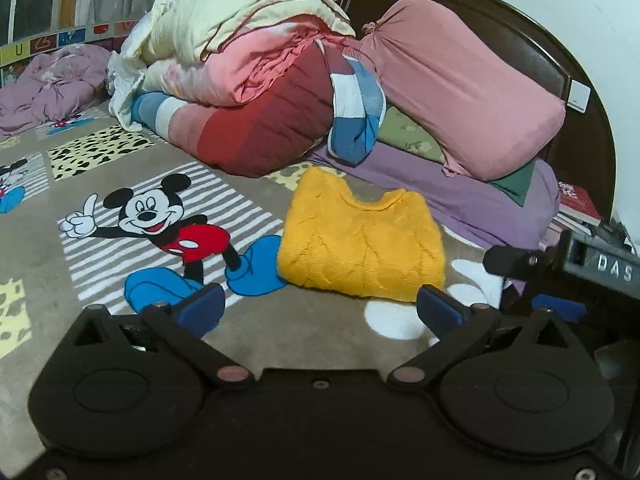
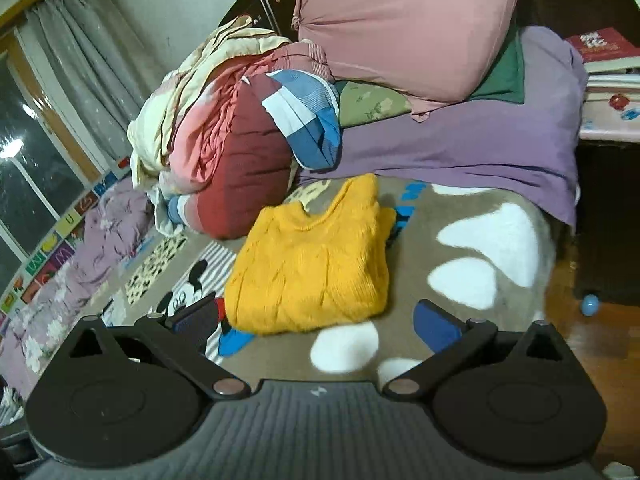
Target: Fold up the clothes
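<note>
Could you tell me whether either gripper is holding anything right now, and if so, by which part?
Nothing is held. The left gripper and right gripper both have open jaws with nothing between them, and the folded yellow sweater lies untouched on the blanket.

Yellow cable-knit sweater (image 1: 360, 240) on brown cartoon-mouse blanket (image 1: 280, 340).

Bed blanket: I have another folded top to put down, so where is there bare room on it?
Free: the blanket between the yellow sweater and both open grippers, and the Mickey print left of it. Crowded: quilt pile and pillows behind.
</note>
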Tool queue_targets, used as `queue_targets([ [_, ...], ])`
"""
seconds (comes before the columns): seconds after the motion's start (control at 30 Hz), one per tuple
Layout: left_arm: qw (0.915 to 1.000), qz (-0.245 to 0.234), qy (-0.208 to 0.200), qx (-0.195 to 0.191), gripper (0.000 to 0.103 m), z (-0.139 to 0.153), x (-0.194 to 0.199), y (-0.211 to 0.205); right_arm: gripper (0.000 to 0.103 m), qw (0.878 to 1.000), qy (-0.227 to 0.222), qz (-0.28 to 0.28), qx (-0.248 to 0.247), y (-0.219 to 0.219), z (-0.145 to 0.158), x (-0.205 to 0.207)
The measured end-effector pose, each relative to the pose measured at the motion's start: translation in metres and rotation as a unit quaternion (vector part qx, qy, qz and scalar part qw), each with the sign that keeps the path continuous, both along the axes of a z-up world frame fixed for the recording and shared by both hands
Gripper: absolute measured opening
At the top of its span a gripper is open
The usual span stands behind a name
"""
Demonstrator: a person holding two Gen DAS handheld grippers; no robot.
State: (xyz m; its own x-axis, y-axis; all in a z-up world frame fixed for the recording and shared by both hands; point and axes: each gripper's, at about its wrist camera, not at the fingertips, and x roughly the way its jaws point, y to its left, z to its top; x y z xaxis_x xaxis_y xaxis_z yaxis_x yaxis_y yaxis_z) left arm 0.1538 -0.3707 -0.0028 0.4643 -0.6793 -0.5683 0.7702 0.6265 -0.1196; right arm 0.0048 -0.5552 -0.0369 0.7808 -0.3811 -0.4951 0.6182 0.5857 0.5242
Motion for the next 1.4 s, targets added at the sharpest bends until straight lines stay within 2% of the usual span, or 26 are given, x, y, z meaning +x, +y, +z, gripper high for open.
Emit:
queue_targets([
  [0.2,0.9999,-0.011,0.008,0.007,0.103,0.019,-0.017,0.007,0.103,1.0,0.013,0.008,-0.022,0.023,0.023,-0.022],
  [0.33,0.9997,-0.019,-0.011,0.012,0.103,0.03,-0.03,0.011,0.103,0.999,0.019,0.003,-0.033,0.033,0.036,-0.037],
  [0.57,0.9998,-0.02,0.001,0.002,0.103,0.038,-0.039,0.025,0.103,0.998,0.03,0.002,-0.051,0.048,0.054,-0.056],
  [0.67,0.9998,-0.021,0.004,0.007,0.103,0.039,-0.044,0.029,0.103,0.998,0.034,0.006,-0.058,0.053,0.058,-0.06],
  [0.87,0.9993,-0.02,-0.016,0.026,0.103,0.037,-0.058,0.036,0.103,0.996,0.042,0.016,-0.071,0.066,0.066,-0.066],
  [1.4,0.999,-0.01,-0.04,0.015,0.103,0.05,-0.076,0.056,0.103,0.994,0.059,0.038,-0.083,0.09,0.071,-0.079],
])
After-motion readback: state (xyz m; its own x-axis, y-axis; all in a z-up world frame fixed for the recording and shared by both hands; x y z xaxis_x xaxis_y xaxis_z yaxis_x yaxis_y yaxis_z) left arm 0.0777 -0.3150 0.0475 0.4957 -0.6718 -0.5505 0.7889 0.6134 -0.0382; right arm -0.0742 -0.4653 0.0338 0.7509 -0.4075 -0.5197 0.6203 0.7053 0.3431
